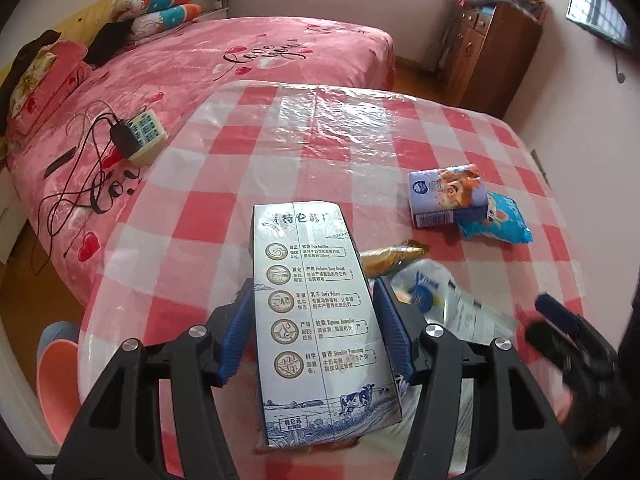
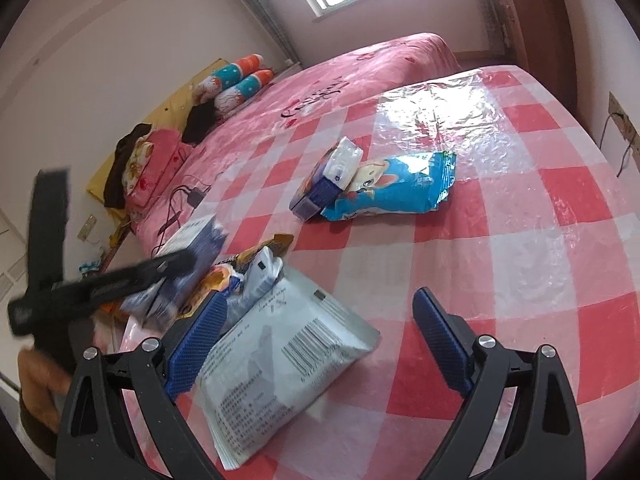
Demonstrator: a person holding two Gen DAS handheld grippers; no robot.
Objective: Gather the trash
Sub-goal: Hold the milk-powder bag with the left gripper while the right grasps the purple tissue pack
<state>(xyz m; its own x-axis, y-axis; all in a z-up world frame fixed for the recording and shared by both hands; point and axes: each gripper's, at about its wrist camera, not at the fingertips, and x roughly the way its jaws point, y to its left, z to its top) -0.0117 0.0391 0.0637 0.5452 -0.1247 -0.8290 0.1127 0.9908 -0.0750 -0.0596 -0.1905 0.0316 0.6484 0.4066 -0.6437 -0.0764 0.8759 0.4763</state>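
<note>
Jaws of the left gripper (image 1: 316,332) are clenched on a blue-and-white milk carton (image 1: 316,312), one blue pad pressing each long side, and the carton hangs above the near edge of the checked surface (image 1: 328,152). At about two o'clock from the carton, just behind it, a gold wrapper (image 1: 390,258) and a white plastic bag (image 1: 460,304) lie in a heap. Farther out toward two o'clock, a small purple carton (image 1: 444,196) leans against a blue snack packet (image 1: 498,218); they touch.

Jaws of the right gripper (image 2: 332,344) stand released and wide over the surface. The left pad lies against the white plastic bag, which is not gripped. At eleven o'clock from that bag, the blurred left gripper carries the milk carton. At twelve o'clock sit the purple carton and blue packet. Beyond the surface, at ten o'clock, lies a pink bed (image 1: 200,64) with pillows (image 1: 164,8).
</note>
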